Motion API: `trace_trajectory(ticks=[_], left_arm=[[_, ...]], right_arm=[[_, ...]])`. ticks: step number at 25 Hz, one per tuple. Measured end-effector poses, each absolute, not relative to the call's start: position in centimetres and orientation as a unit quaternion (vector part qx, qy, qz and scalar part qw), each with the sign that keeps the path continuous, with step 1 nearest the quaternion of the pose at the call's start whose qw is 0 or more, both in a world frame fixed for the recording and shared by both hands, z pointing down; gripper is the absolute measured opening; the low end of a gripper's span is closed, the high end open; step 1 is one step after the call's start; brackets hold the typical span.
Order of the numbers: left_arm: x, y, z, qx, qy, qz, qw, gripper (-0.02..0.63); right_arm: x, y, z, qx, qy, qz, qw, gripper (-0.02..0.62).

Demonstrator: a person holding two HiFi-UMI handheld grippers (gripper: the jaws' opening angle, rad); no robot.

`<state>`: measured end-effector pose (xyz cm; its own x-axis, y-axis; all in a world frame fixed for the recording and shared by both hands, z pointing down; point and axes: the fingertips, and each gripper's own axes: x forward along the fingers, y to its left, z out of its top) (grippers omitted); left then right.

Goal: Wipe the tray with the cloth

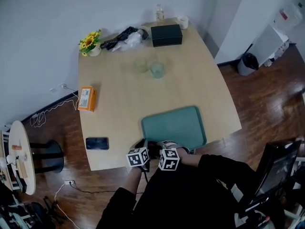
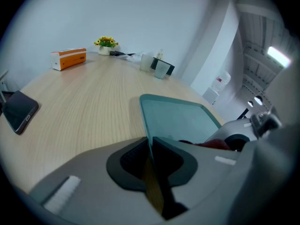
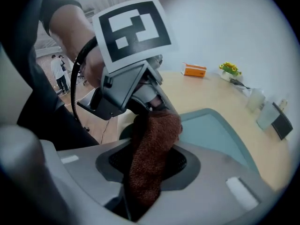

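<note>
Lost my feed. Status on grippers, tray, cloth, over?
Left gripper shut on the tray at its near rim. Right gripper shut on the brown cloth, beside the left. Tray bare, nothing in the way.

Rough, nubby brown pile on the cloth [image 3: 152, 149]; smooth, faintly shiny teal on the tray [image 1: 176, 125], probably plastic; pale matt wood grain across the table [image 1: 119, 89]; dark glossy boards on the floor [image 1: 257, 94].
</note>
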<state>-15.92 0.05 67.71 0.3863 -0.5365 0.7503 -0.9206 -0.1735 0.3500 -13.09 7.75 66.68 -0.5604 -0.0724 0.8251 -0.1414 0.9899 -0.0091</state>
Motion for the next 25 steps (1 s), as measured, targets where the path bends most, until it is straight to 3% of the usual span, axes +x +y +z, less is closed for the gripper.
trace_trajectory(ticks=[5,16,19,25], left_arm=[[-16.1,0.1,67.9,0.731,-0.503,0.244,0.392,0.018],[-15.8,0.5,67.8,0.726,-0.516,0.251,0.379,0.02],[-15.8,0.5,67.6,0.726,-0.515,0.254,0.378,0.02],[-14.6,0.7,67.2,0.727,-0.512,0.253,0.381,0.02]], right_arm=[[-8.3,6.9,66.5,0.117,-0.878,0.068,0.459,0.139],[13.7,2.4,66.5,0.296,-0.814,0.145,0.478,0.14],[13.0,1.2,65.9,0.305,-0.814,0.14,0.473,0.138],[3.8,1.1,64.6,0.232,-0.856,0.109,0.45,0.138]])
